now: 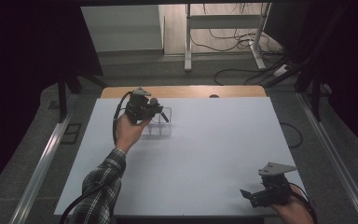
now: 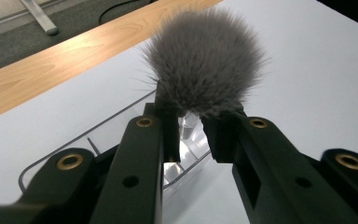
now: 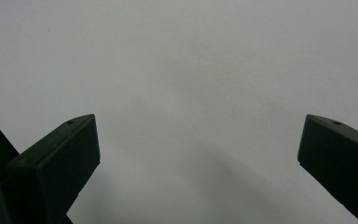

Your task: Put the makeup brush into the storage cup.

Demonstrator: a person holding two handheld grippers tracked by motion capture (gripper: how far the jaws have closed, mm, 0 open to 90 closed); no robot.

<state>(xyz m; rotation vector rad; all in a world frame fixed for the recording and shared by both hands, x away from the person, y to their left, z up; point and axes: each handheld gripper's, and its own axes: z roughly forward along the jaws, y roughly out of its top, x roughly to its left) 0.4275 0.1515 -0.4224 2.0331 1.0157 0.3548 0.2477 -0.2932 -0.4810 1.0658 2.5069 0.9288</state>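
- While the person's left hand (image 1: 129, 128) reaches toward the far left part of the table (image 1: 205, 158), the left gripper (image 1: 161, 113) it carries is clenched on a makeup brush (image 2: 205, 70).
- Seen in the left gripper view, the brush's fluffy grey head stands up above the tips of the two black jaws, and its dark stem is pinched between them.
- From the high view the brush (image 1: 159, 108) reads as a small dark stick with a rounded end, slanting across the front of the gripper.
- A clear plastic organizer tray (image 1: 162, 125) sits on the table just beneath and beside the left gripper, near the far edge and left of the middle; the brush is held over it.
- Looking along the left gripper, the tray (image 2: 103, 125) shows a rounded rim and thin inner dividers, with a compartment directly under the jaw tips.
- Whether the brush's lower end touches the tray cannot be told.
- A plaid sleeve (image 1: 100, 186) covers the left forearm, which comes in from the near edge.
- At the near right corner of the table, the right gripper (image 1: 248, 196) is held low, well apart from the tray.
- Its jaws are spread wide and released, with nothing between them; the right gripper view shows bare white table surface (image 3: 191, 93) beyond them.
- A strip of bare wood (image 1: 186, 91) runs along the table's far edge, past the white covering.
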